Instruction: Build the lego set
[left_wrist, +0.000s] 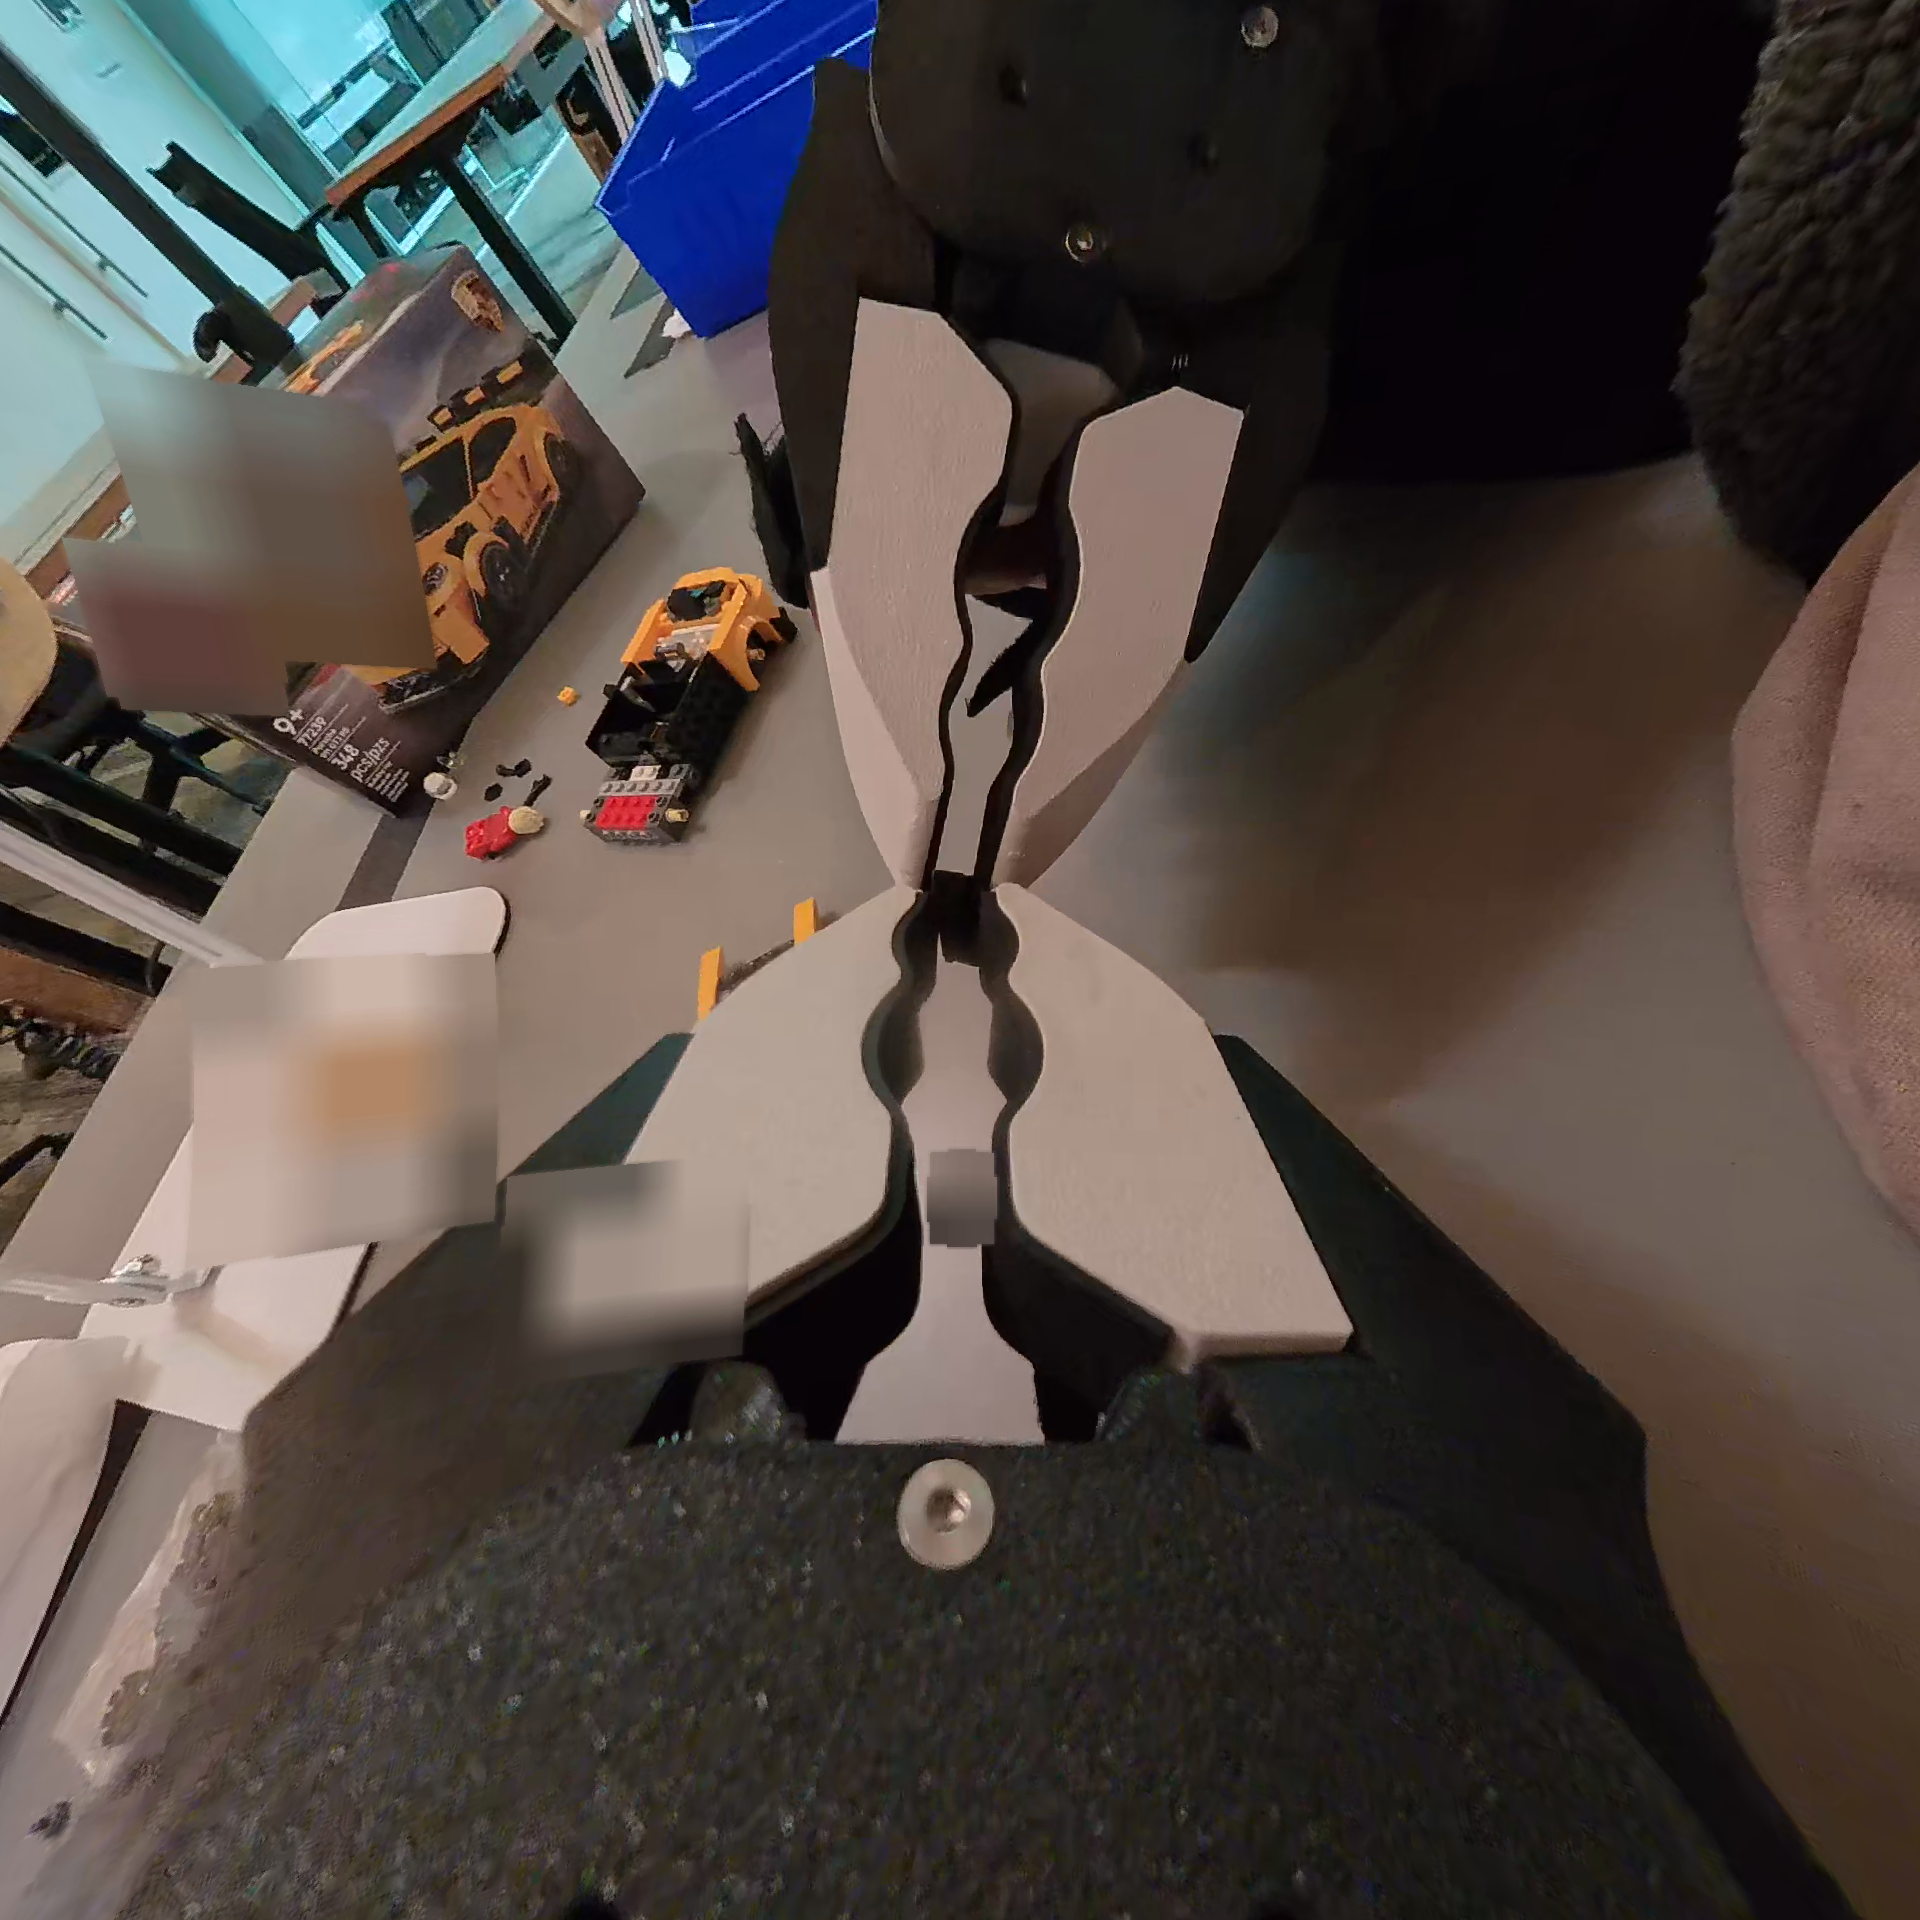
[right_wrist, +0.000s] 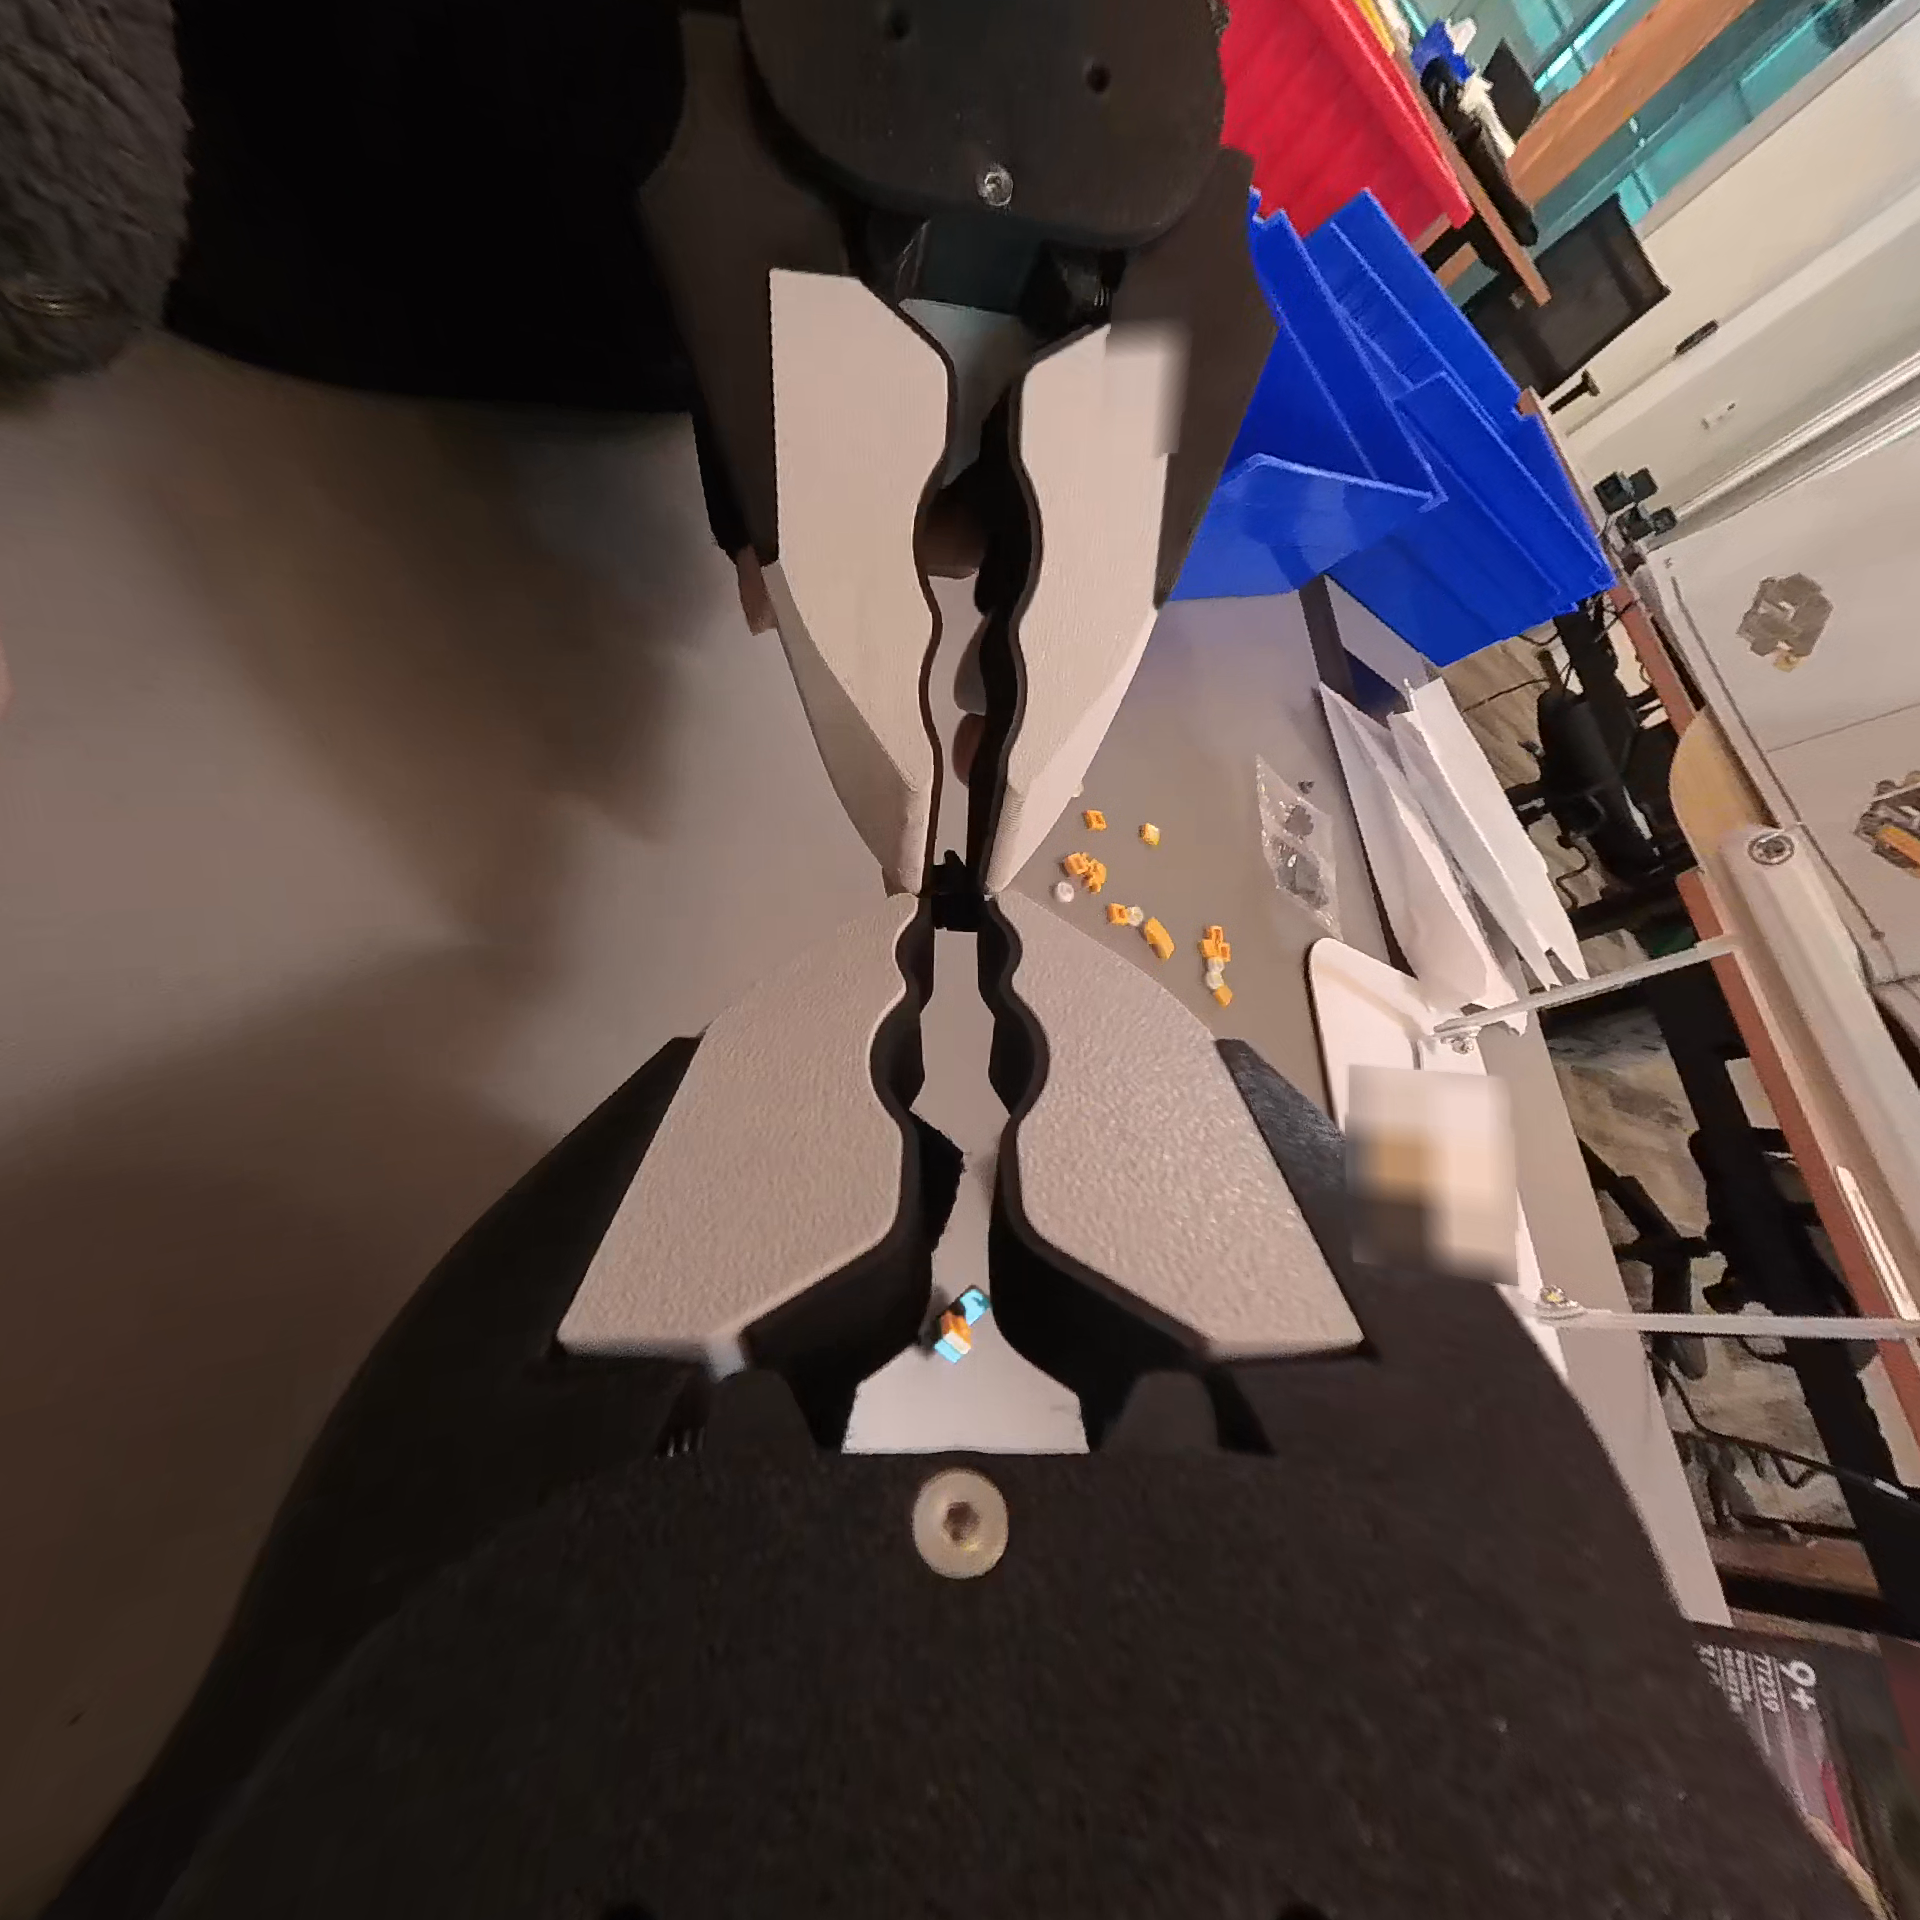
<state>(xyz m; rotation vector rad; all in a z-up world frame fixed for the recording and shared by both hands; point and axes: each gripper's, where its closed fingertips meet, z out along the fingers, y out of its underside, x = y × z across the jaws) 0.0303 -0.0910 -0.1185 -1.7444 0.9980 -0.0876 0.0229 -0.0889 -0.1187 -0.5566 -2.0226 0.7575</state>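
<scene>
Grey table (left_wrist: 644, 904) held the half-built car (left_wrist: 681, 707) beside its box (left_wrist: 499, 488). Both claws, left (left_wrist: 958, 914) and right (right_wrist: 956, 906), pinched one tiny black piece (left_wrist: 956, 920) together. It looked light, hard, easy to drop.

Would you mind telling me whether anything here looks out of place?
A tiny orange-and-light-blue brick lies deep between the right gripper's fingers, near the hinge rather than among the loose orange pieces on the grey table.
</scene>
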